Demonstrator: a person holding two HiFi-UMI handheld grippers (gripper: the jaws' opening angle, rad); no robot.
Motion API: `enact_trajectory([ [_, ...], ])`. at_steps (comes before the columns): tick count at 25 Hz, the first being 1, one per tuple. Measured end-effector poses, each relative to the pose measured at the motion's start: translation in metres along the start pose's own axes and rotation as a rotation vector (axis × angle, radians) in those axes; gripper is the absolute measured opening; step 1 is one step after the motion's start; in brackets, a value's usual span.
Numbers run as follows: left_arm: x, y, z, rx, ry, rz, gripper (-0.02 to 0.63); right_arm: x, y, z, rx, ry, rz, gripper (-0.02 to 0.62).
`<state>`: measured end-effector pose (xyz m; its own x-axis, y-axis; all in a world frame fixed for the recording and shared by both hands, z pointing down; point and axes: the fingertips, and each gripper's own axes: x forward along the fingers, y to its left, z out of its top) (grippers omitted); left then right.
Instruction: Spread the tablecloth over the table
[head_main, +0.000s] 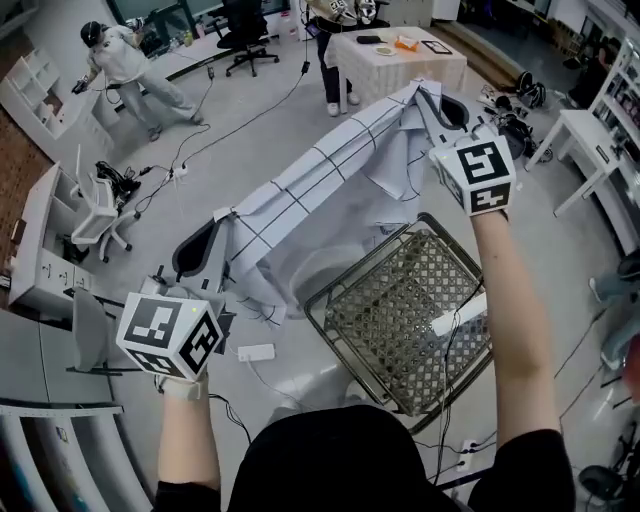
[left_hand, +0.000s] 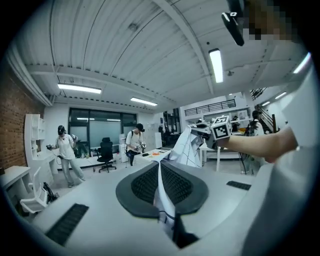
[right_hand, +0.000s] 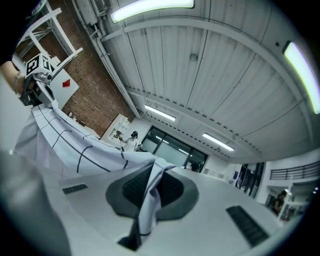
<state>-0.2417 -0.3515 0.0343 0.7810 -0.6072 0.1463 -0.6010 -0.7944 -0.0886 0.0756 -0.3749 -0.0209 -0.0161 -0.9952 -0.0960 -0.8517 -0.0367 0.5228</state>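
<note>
Your left gripper (head_main: 212, 238) at 7 o'clock and right gripper (head_main: 443, 108) at 2 o'clock each clamp a corner of the tablecloth (head_main: 320, 180). It hangs stretched at 12 o'clock, beyond the mesh table (head_main: 390, 300). Risk: a thin pinch may slip under tension, or the sagging fold may snag the rim.

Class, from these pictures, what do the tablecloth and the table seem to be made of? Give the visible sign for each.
The tablecloth: likely thin woven fabric, matte white with dark grid lines; it creases, bunches and hangs limp. The table: probably metal, dark-grey finish; its top is an open mesh with the floor showing through, inside a thin rim.
</note>
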Motion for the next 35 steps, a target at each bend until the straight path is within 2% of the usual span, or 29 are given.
enact_trajectory([
  [5,-0.003,-0.094,-0.063,-0.030,0.056,-0.088,0.017,-0.089,-0.001,-0.081,0.065,0.058,-0.030,0.015],
  [7,-0.007,-0.116,-0.083,-0.055,0.077,-0.111,0.017,-0.115,0.004,-0.106,0.080,0.089,-0.029,0.015],
  [13,-0.004,-0.112,-0.080,-0.140,0.131,-0.177,0.017,-0.114,0.006,-0.117,0.126,0.177,-0.018,0.015],
  [16,-0.007,-0.123,-0.095,-0.177,0.166,-0.203,0.017,-0.129,0.013,-0.131,0.154,0.216,-0.027,0.015],
  [21,-0.038,-0.186,-0.149,-0.211,0.207,-0.250,0.017,-0.211,0.033,-0.172,0.195,0.285,-0.065,0.015],
  [29,-0.088,-0.252,-0.202,-0.265,0.271,-0.354,0.017,-0.318,0.069,-0.216,0.277,0.455,-0.122,0.015],
  [35,-0.116,-0.298,-0.239,-0.286,0.342,-0.384,0.017,-0.381,0.091,-0.248,0.275,0.583,-0.106,0.015],
])
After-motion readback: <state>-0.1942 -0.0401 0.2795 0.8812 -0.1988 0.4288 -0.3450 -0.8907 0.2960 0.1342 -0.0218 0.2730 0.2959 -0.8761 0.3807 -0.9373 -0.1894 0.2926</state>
